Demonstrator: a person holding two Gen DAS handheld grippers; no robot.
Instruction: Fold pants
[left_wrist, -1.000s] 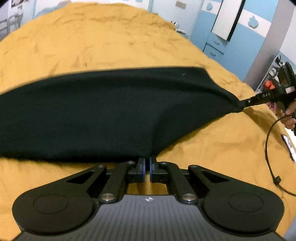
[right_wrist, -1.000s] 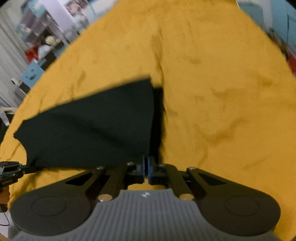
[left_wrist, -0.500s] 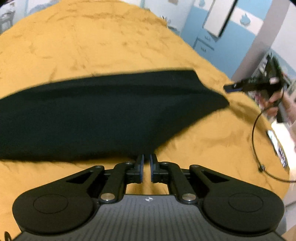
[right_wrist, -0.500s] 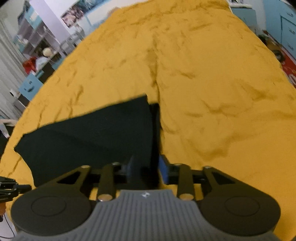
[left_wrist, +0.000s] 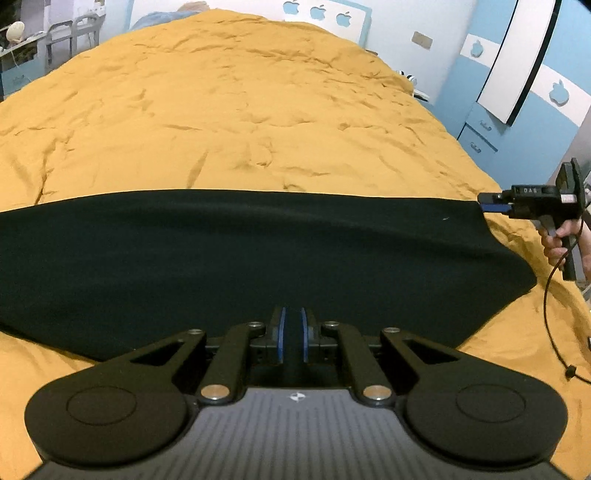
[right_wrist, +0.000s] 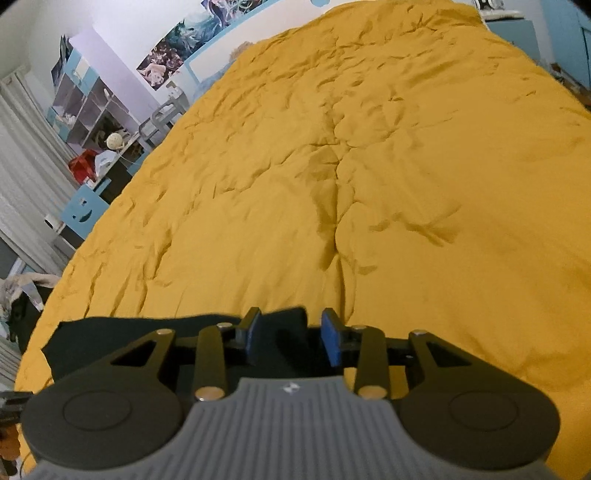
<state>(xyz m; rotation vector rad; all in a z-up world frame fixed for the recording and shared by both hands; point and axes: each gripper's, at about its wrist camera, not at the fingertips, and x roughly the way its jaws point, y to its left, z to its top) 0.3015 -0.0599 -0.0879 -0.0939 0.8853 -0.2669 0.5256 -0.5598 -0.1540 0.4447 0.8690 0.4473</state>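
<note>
The black pants (left_wrist: 236, 251) lie folded flat in a long band across the yellow bedspread (left_wrist: 236, 110). My left gripper (left_wrist: 291, 332) sits low over their near edge, jaws a small gap apart, with black cloth showing between the pads; no grip is visible. My right gripper (right_wrist: 291, 332) is open above the pants' far corner (right_wrist: 110, 328), holding nothing. In the left wrist view the right gripper (left_wrist: 495, 203) hangs just off the pants' right corner.
The yellow bedspread (right_wrist: 369, 184) stretches far ahead, wrinkled. Blue cabinets (left_wrist: 517, 92) stand to the right of the bed. Shelves and a desk (right_wrist: 92, 122) stand on the other side. A cable (left_wrist: 550, 314) hangs from the right gripper.
Both grippers let go of the pants. The right gripper opened wide and pulled back. The pants dropped flat onto the bed, and the left jaws parted slightly.
</note>
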